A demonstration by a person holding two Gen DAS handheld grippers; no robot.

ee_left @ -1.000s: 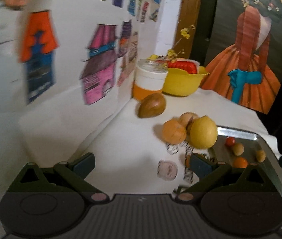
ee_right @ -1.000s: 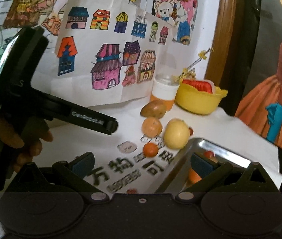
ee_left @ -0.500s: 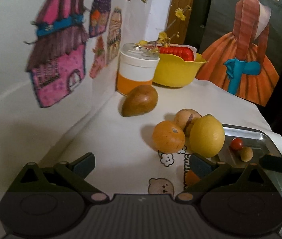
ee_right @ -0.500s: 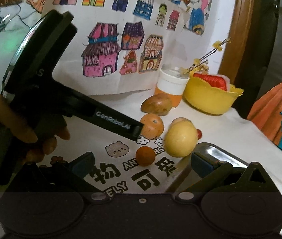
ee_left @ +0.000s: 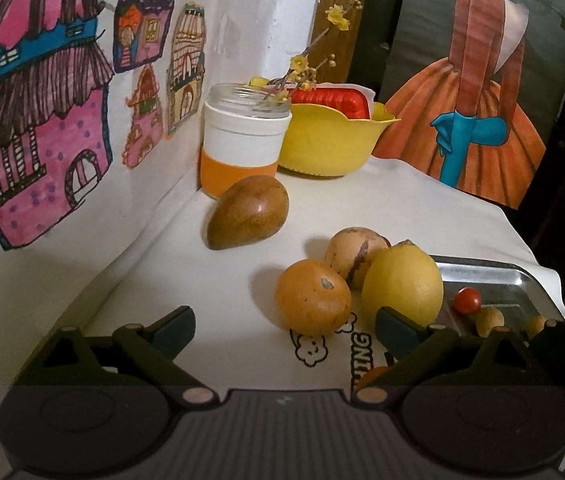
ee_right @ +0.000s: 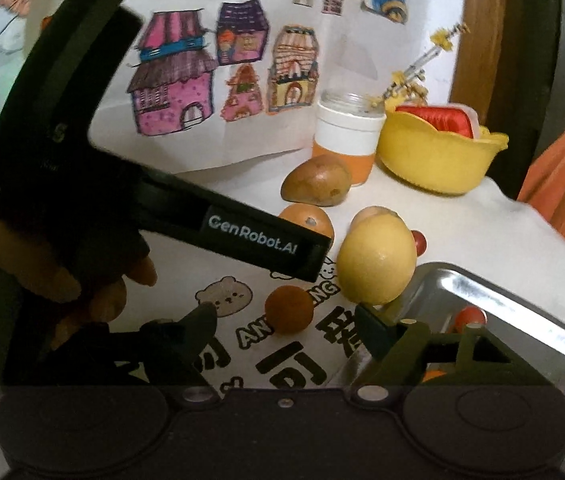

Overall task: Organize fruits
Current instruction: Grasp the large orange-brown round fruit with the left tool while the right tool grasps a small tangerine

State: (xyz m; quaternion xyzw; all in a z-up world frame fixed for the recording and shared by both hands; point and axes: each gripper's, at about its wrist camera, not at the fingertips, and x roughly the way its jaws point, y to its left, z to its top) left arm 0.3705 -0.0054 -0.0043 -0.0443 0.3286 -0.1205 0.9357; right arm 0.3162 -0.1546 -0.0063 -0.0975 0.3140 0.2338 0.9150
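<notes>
Both your left tool (ee_left: 282, 322) and right tool (ee_right: 284, 326) are released, empty; yellow fruit (ee_right: 376, 262) sits against the tray (ee_right: 522, 300) rim, bare worktop (ee_left: 186, 280) leftward.

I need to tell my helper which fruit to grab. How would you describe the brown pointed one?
Find the yellow plastic bowl at the back; the orange-and-white jar stands beside it. The glossy brown egg-shaped fruit lies just before that jar, alone, darker and more pointed than the others.

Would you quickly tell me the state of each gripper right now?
Left gripper: open, holding nothing, aimed at the orange fruit.
Right gripper: open, holding nothing, small orange fruit ahead.
</notes>
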